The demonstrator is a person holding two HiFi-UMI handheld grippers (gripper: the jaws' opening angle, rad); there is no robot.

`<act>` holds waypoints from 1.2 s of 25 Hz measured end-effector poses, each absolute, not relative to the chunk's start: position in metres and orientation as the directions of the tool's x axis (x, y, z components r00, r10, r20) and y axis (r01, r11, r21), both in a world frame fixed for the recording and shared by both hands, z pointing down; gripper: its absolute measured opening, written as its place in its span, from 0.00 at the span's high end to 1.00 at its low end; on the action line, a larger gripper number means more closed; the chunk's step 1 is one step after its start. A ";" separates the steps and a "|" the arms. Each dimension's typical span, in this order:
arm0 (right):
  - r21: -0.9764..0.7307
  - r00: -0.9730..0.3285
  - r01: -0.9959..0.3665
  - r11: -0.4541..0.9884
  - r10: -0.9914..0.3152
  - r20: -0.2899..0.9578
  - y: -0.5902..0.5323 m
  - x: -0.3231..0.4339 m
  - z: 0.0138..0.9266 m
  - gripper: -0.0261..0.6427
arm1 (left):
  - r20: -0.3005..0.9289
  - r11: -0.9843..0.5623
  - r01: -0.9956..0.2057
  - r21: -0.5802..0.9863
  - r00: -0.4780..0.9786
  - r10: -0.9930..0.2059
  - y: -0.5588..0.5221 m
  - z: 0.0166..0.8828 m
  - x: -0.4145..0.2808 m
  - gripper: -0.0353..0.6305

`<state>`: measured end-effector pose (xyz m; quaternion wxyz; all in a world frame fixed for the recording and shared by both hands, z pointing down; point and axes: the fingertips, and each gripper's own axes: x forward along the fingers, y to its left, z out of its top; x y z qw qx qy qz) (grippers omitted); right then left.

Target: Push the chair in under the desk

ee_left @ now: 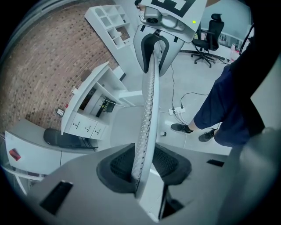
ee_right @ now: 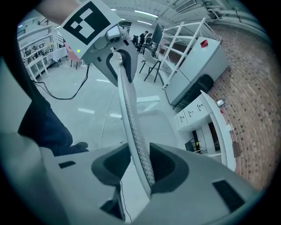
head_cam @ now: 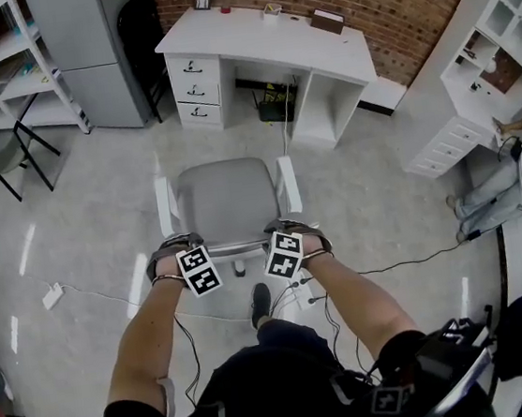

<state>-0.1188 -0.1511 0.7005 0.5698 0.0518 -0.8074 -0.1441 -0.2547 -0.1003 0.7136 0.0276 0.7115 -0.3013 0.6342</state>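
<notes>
A grey office chair (head_cam: 227,202) with white armrests stands on the floor, its seat facing the white desk (head_cam: 259,38) and a stretch of floor away from it. Its backrest top edge is nearest me. My left gripper (head_cam: 179,249) is shut on the left end of that edge, my right gripper (head_cam: 293,235) on the right end. In the left gripper view the mesh backrest (ee_left: 149,101) runs edge-on between the pads of the left gripper (ee_left: 142,169). The right gripper view shows the backrest (ee_right: 129,114) clamped in the right gripper (ee_right: 141,165).
A bin (head_cam: 275,105) sits in the desk's kneehole, drawers (head_cam: 194,88) on its left. A black chair (head_cam: 140,29) and grey cabinet (head_cam: 91,54) stand left of the desk, a folding chair (head_cam: 4,154) further left. White hutch (head_cam: 495,42) at right. Cables and a power strip (head_cam: 53,294) lie on the floor.
</notes>
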 end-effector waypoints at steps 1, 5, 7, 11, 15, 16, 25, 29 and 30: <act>0.286 -0.341 0.078 0.955 -0.244 0.908 -0.156 -0.119 0.701 0.75 | 0.922 -0.817 -0.467 -0.337 0.014 -0.388 -0.105 0.714 -0.255 0.76; 0.275 -0.331 0.077 0.958 -0.236 0.914 -0.180 -0.124 0.701 0.75 | 0.919 -0.812 -0.467 -0.350 -0.002 -0.394 -0.128 0.714 -0.260 0.77; 0.268 -0.333 0.079 0.960 -0.228 0.915 -0.191 -0.125 0.700 0.75 | 0.927 -0.815 -0.474 -0.334 -0.009 -0.375 -0.139 0.714 -0.262 0.77; 0.275 -0.340 0.082 0.958 -0.233 0.911 -0.214 -0.131 0.698 0.75 | 0.934 -0.817 -0.479 -0.320 -0.013 -0.358 -0.160 0.712 -0.268 0.77; 0.283 -0.344 0.088 0.955 -0.238 0.908 -0.231 -0.132 0.699 0.75 | 0.942 -0.825 -0.477 -0.304 -0.024 -0.334 -0.176 0.717 -0.270 0.77; 0.287 -0.347 0.084 0.954 -0.242 0.906 -0.237 -0.135 0.699 0.75 | 0.946 -0.831 -0.470 -0.298 -0.029 -0.323 -0.182 0.717 -0.273 0.77; 0.296 -0.348 0.088 0.951 -0.249 0.904 -0.285 -0.140 0.701 0.75 | 0.940 -0.838 -0.441 -0.321 -0.036 -0.340 -0.231 0.719 -0.278 0.79; 0.292 -0.341 0.088 0.952 -0.246 0.907 -0.302 -0.140 0.702 0.75 | 0.944 -0.851 -0.427 -0.305 -0.015 -0.331 -0.247 0.722 -0.278 0.79; 0.291 -0.340 0.086 0.953 -0.247 0.907 -0.305 -0.141 0.702 0.75 | 0.943 -0.854 -0.420 -0.306 -0.009 -0.333 -0.251 0.721 -0.278 0.80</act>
